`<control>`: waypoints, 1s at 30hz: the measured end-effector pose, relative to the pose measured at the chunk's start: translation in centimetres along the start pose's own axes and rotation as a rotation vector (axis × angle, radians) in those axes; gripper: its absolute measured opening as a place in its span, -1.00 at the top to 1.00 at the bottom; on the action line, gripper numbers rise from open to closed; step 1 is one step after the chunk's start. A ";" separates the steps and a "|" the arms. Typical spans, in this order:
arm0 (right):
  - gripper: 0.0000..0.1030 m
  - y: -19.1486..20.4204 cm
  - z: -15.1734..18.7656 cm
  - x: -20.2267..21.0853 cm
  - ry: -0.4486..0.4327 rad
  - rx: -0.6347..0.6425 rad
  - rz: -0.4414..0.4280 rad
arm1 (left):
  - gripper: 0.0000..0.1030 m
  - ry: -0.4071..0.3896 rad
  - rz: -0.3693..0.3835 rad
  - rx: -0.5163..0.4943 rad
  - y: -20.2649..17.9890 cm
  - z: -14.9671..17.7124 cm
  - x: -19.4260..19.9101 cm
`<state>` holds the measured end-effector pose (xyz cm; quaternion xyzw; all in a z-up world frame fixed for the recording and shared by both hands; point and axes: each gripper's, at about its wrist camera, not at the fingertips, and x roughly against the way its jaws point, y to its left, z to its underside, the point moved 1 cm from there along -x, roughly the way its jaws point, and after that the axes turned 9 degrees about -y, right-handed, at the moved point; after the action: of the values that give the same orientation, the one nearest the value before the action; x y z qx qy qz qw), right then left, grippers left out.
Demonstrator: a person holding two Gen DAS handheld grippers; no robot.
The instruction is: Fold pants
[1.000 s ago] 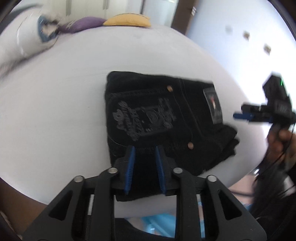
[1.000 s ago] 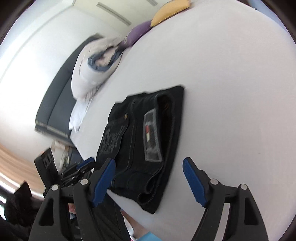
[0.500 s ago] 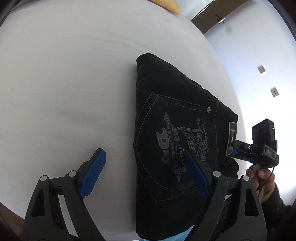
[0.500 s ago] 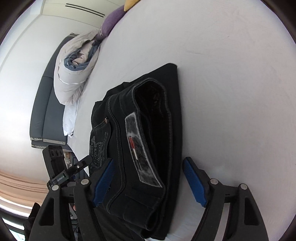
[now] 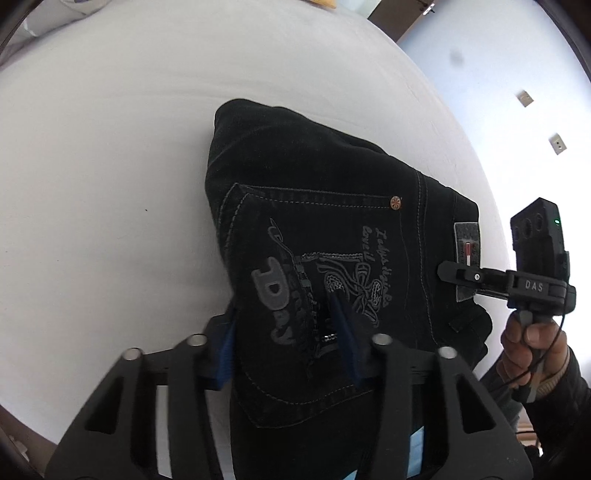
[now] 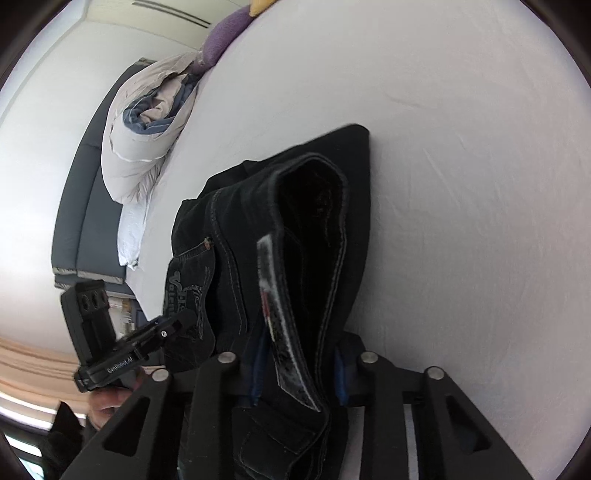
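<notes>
Left gripper [image 5: 284, 332]: jaws closing on the pants [image 5: 321, 206], blue pads pressed into a bunched ridge of black denim at the printed back pocket [image 5: 314, 280], cloth clamped between them. Pointing steeply down at the near edge of the bed [image 5: 110, 155].

Right gripper [image 6: 299, 365]: jaws closing too, pads squeezing the waistband end of the same pants, the grey label patch [image 6: 280, 321] running up out of the grip. Waistband gaping open above it in a dark loop.

Pants folded into a compact black bundle, lying on the white sheet near the bed's edge, both ends pinched.

Right hand [image 5: 528, 343] wrapped around its handle at the right of the left view.

Further off: rolled grey duvet [image 6: 144, 147] at the head of the bed, purple pillow [image 6: 225, 33] beyond it, dark headboard [image 6: 85, 206] alongside.
</notes>
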<state>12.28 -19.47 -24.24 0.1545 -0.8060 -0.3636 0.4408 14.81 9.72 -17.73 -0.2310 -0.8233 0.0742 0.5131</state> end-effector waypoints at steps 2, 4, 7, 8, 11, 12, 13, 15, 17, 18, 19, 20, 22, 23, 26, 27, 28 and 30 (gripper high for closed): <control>0.56 1.3 0.2 0.5 -0.028 0.081 0.029 | 0.50 -0.013 -0.024 0.003 -0.6 0.0 0.6; 0.62 2.4 0.2 1.1 -0.053 0.138 0.038 | 0.58 -0.022 -0.040 0.007 -0.9 -0.1 1.2; 0.64 4.0 -0.2 2.5 -0.091 0.204 0.036 | 0.63 -0.052 -0.041 0.009 -1.8 -0.9 2.5; 0.64 4.5 -0.4 3.0 -0.103 0.220 0.031 | 0.63 -0.067 -0.042 -0.004 -2.5 -1.4 3.2; 0.64 5.6 -1.6 5.1 -0.158 0.255 0.023 | 0.63 -0.109 -0.021 -0.027 -4.4 -3.0 4.7; 0.64 5.7 -2.3 5.9 -0.177 0.259 0.015 | 0.63 -0.127 -0.016 -0.041 -5.3 -3.7 5.2; 0.64 5.7 -3.0 6.7 -0.196 0.263 0.012 | 0.63 -0.144 -0.015 -0.056 -6.2 -4.4 5.6; 0.64 5.3 -4.7 8.3 -0.230 0.266 0.003 | 0.63 -0.173 0.002 -0.075 -7.8 -5.9 6.0; 0.64 4.5 -6.4 9.4 -0.251 0.264 0.002 | 0.63 -0.189 0.013 -0.089 -9.2 -7.6 5.6; 0.64 3.9 -7.4 9.8 -0.260 0.257 0.004 | 0.63 -0.192 0.022 -0.086 -9.6 -8.2 5.2; 0.64 3.4 -8.2 10.0 -0.265 0.254 0.008 | 0.63 -0.195 0.033 -0.084 -10.2 -8.9 4.6; 0.64 2.8 -8.9 10.2 -0.271 0.256 0.016 | 0.63 -0.195 0.039 -0.089 -10.9 -9.5 3.9; 0.64 1.2 -10.3 10.3 -0.279 0.245 0.032 | 0.63 -0.189 0.045 -0.104 -12.1 -10.4 2.0; 0.64 0.2 -10.9 10.2 -0.277 0.228 0.036 | 0.63 -0.182 0.046 -0.108 -12.4 -10.6 1.2; 0.64 -2.8 -11.9 9.5 -0.270 0.185 0.052 | 0.63 -0.137 0.060 -0.113 -13.5 -10.3 -2.5; 0.64 -4.2 -12.0 9.0 -0.260 0.167 0.059 | 0.62 -0.122 0.057 -0.116 -14.3 -10.1 -4.0; 0.64 -5.4 -12.1 8.6 -0.250 0.147 0.066 | 0.62 -0.102 0.050 -0.119 -14.3 -10.2 -5.4; 0.62 -8.3 -12.0 7.2 -0.216 0.096 0.068 | 0.60 -0.078 0.016 -0.141 -14.5 -9.6 -7.7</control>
<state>17.55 -34.68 -21.79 0.1077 -0.8701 -0.3240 0.3554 21.64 -7.72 -14.34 -0.2703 -0.8439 0.0289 0.4626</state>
